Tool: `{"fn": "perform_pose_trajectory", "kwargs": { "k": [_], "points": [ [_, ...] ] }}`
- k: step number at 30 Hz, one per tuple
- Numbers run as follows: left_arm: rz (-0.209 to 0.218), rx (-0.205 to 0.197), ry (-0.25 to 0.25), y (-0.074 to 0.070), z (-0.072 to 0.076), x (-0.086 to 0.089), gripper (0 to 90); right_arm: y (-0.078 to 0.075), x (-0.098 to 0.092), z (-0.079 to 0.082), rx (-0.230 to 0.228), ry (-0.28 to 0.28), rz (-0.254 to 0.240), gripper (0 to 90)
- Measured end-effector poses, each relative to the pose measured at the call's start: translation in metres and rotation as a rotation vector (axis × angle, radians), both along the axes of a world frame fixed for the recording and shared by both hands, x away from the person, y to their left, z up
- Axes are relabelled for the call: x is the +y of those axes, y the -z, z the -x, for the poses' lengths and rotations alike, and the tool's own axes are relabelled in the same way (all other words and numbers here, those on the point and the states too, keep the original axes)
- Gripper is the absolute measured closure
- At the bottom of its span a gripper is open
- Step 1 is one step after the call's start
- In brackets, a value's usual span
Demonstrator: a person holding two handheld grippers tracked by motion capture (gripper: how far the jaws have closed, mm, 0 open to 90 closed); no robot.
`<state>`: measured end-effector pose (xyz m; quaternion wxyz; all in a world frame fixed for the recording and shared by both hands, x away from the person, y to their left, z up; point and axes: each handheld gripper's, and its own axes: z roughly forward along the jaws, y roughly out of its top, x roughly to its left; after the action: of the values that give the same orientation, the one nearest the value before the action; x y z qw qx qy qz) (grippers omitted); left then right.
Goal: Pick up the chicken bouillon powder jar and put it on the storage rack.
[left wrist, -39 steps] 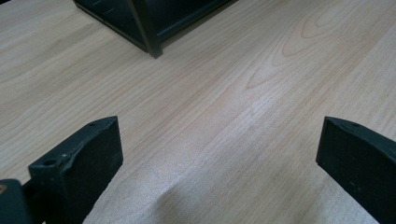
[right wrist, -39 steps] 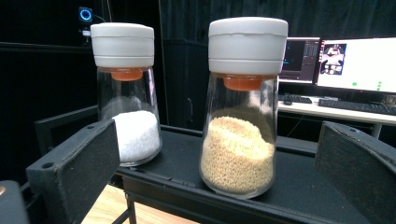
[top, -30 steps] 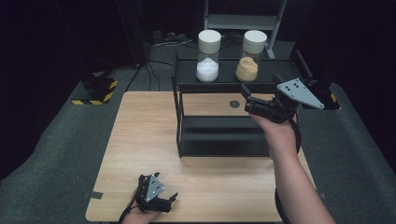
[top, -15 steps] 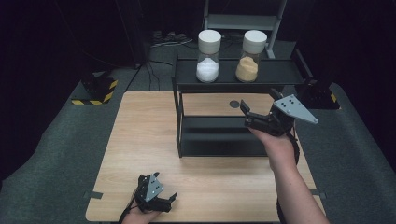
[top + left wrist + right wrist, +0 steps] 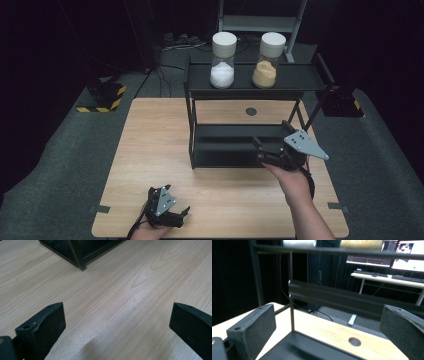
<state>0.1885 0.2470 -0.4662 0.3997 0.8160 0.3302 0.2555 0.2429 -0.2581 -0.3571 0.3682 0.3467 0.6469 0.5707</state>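
In front of the black two-tier rack [image 5: 260, 117], the right gripper [image 5: 272, 145] hung just above the lower shelf with its jaws spread wide and empty, while the jar of white powder [image 5: 223, 60] and the jar of tan powder [image 5: 269, 60] stood side by side on the rack's top shelf. Reaching either jar would probably go best by rising clear of the top shelf's front edge before closing in level around the jar's body. The left gripper [image 5: 167, 212], also released, rested low on the table [image 5: 150, 145] well in front of the rack's left post, where bare wood left ample room.

Wide-open left claw [image 5: 117, 322] low over bare wooden table [image 5: 140, 285], black rack's corner post [image 5: 78, 257] beyond.
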Motion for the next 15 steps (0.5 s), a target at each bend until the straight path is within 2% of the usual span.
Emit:
{"fn": "perform_pose_trajectory", "kwargs": {
  "k": [10, 11, 15],
  "points": [
    [-0.002, 0.001, 0.005, 0.0, 0.0, 0.0, 0.9, 0.036, -0.001, 0.017, 0.047, -0.021, 0.022, 0.0],
    [-0.002, 0.001, 0.005, 0.0, 0.0, 0.0, 0.9, 0.036, -0.001, 0.017, 0.047, -0.021, 0.022, 0.0],
    [-0.003, 0.001, 0.007, 0.0, -0.001, 0.0, 0.9, 0.054, 0.0, 0.025, 0.07, -0.018, 0.053, 0.0]
  ]
}}
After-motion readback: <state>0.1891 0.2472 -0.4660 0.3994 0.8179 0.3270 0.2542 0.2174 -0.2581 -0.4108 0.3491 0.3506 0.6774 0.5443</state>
